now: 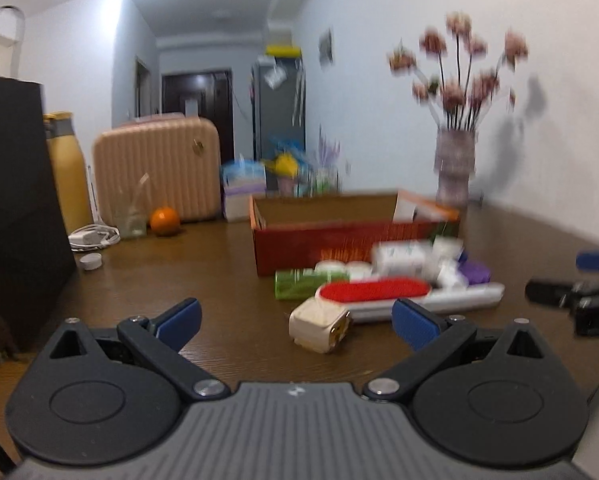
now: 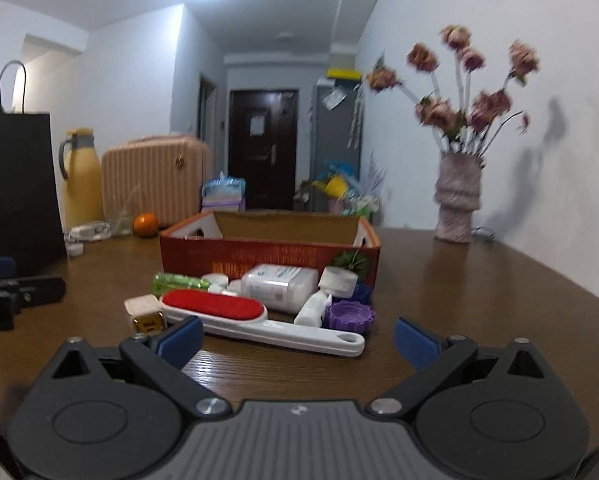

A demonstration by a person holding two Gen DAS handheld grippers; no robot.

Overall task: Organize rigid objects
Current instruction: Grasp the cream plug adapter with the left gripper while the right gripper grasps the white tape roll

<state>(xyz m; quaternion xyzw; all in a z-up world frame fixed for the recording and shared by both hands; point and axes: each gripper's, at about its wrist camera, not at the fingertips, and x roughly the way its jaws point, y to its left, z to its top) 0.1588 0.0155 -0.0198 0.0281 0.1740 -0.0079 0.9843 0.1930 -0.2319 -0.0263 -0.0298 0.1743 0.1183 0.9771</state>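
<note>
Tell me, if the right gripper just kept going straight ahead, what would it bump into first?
Probably the white handle of the red lint brush, lying straight ahead of the open right gripper. Depth is hard to judge here.

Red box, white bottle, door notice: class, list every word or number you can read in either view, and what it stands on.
None can be read.
Red box: gold print on its front, too blurred.
White bottle: label print, too small.
Door: paper notice, too small.
</note>
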